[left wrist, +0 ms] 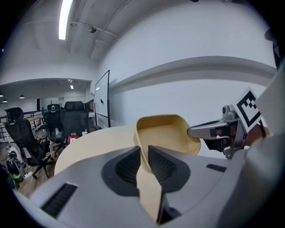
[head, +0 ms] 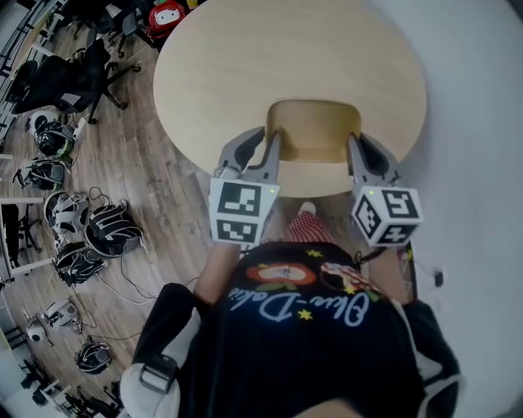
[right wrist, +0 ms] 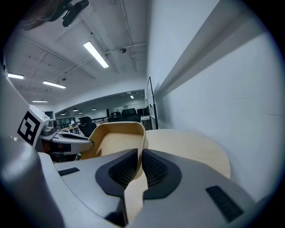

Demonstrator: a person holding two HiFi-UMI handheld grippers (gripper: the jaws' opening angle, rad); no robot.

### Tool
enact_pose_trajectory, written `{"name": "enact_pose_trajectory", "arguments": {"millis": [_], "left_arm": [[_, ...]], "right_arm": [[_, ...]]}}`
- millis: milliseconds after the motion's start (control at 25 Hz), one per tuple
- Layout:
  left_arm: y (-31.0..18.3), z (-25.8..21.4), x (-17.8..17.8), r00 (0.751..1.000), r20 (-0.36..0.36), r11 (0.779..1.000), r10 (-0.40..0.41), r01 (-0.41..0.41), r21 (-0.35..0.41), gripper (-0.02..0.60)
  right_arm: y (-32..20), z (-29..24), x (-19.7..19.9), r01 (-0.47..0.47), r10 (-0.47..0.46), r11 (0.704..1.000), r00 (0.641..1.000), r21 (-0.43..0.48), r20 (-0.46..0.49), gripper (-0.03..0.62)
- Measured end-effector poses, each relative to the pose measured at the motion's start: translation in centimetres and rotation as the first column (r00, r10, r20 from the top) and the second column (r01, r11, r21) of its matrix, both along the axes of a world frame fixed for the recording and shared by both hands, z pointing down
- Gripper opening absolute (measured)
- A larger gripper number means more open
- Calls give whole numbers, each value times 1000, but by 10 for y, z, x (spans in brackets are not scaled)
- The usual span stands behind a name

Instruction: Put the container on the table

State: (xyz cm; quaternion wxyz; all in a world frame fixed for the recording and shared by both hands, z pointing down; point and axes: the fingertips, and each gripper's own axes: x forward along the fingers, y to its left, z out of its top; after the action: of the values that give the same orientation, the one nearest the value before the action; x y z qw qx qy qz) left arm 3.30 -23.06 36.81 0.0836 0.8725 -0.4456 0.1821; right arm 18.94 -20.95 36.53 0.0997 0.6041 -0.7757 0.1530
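A tan, open-topped container [head: 315, 131] is held over the near edge of the round wooden table [head: 245, 57]. My left gripper [head: 271, 140] is shut on its left wall, and my right gripper [head: 355, 145] is shut on its right wall. In the left gripper view the container [left wrist: 164, 133] has its wall pinched between the ribbed pads, at my left gripper [left wrist: 144, 160]. The right gripper view shows the container [right wrist: 116, 138] with its other wall clamped in my right gripper [right wrist: 139, 165]. Whether its base touches the table is hidden.
The table [left wrist: 93, 142] ends close to a white wall [head: 474, 82] on the right. Office chairs [head: 73, 73] and a red object [head: 166, 16] stand beyond its far left. Headsets and cables [head: 82, 229] lie on the wooden floor at left. The person's body fills the bottom.
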Motion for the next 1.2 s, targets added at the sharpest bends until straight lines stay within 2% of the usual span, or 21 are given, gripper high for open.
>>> {"name": "enact_pose_trajectory", "arguments": {"millis": [240, 600, 960, 1200], "left_arm": [[-20, 2, 19, 999, -27, 998, -47, 46, -37, 44], [-54, 18, 21, 992, 15, 988, -125, 126, -93, 37], [-94, 60, 10, 992, 52, 979, -115, 122, -166, 37], [-120, 81, 8, 994, 45, 971, -103, 110, -212, 37]], "right_arm": [[-26, 8, 21, 55, -54, 998, 998, -20, 29, 29], [-65, 28, 23, 130, -127, 989, 991, -66, 51, 32], [-107, 65, 13, 116, -113, 981, 993, -156, 25, 32], [-132, 86, 10, 103, -105, 970, 994, -219, 2, 32]]}}
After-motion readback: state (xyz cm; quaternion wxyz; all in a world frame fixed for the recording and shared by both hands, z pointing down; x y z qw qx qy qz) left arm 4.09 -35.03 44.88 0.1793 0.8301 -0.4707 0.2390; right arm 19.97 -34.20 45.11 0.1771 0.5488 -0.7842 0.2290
